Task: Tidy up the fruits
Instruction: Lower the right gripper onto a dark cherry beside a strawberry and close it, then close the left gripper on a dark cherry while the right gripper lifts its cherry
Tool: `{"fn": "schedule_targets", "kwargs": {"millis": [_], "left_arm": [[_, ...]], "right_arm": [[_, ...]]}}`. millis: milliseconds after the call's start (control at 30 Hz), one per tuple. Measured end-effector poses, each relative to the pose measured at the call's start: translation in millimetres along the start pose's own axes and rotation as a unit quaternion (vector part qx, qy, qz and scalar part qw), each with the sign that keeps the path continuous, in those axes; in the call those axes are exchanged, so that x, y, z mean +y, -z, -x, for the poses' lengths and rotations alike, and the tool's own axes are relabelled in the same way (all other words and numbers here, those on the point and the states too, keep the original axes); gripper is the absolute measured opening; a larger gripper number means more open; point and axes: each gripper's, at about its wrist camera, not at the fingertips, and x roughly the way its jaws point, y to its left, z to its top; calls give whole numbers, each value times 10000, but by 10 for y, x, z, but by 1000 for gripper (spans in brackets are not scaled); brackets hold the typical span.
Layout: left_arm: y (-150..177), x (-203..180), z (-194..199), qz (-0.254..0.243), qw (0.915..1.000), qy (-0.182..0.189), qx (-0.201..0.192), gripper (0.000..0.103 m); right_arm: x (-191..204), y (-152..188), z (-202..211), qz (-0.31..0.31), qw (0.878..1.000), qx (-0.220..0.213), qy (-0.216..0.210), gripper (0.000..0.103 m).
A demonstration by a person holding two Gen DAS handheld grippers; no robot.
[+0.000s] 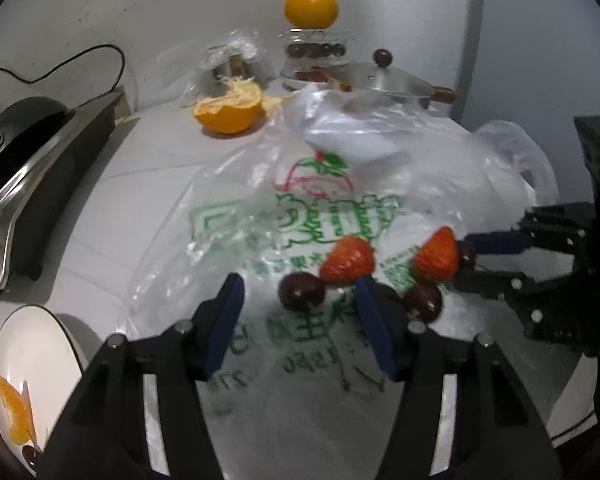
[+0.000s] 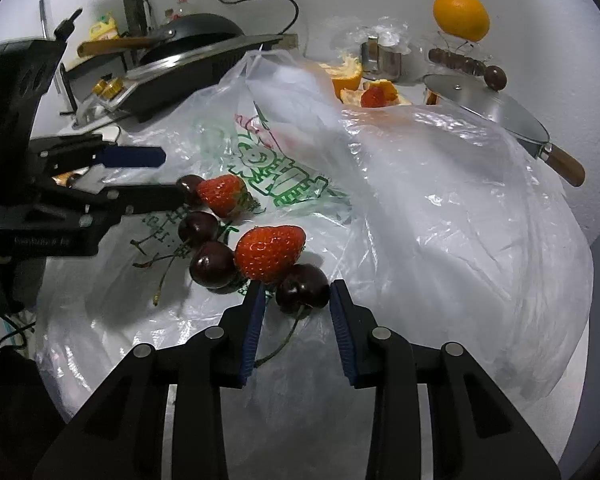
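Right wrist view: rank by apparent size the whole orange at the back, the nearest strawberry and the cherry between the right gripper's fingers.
1. Nearest strawberry
2. Whole orange, close behind; it sits much farther back, so it is likely bigger in reality.
3. Cherry

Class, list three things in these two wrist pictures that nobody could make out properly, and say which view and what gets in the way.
1. Left wrist view: the plate is cut off by the picture's edge, so its contents show only partly.
2. Right wrist view: a cherry sits half behind the left claw; contact is unclear.
3. Left wrist view: the print on the plastic bag is blurred, unreadable.
4. Both views: the jar contents are too small.
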Motion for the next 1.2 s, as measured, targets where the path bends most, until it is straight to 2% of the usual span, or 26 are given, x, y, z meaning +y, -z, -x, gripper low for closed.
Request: {"fn": "schedule_targets", "kwargs": {"millis": [167,200,367,567,767,867,1200], "left_arm": [[-21,52,-133,-98,9997,74,198,46],[-17,70,-154,-117,9996,104,225,45],[-18,94,-191,-287,9986,346,290,37],[-10,139,-233,-415,9967,612,345,36],[28,95,-305,-628,9944,700,471,36],[30,88,-288,-643,9943,733,427,31],[59,86,-9,-608,9951,755,176,31]], "right_arm": [[-4,-26,-45,-42,10000,62,9,34],[-13,-26,-46,-56,10000,68,38,30],[-40,-13,-33,-137,9999,40,35,29],[-63,-10,8,-280,9996,-45,-19,29],[-70,-32,126,-393,9990,-193,13,29],[-64,-26,156,-437,9988,-221,49,29],[5,-52,291,-409,9985,-354,113,29]]}}
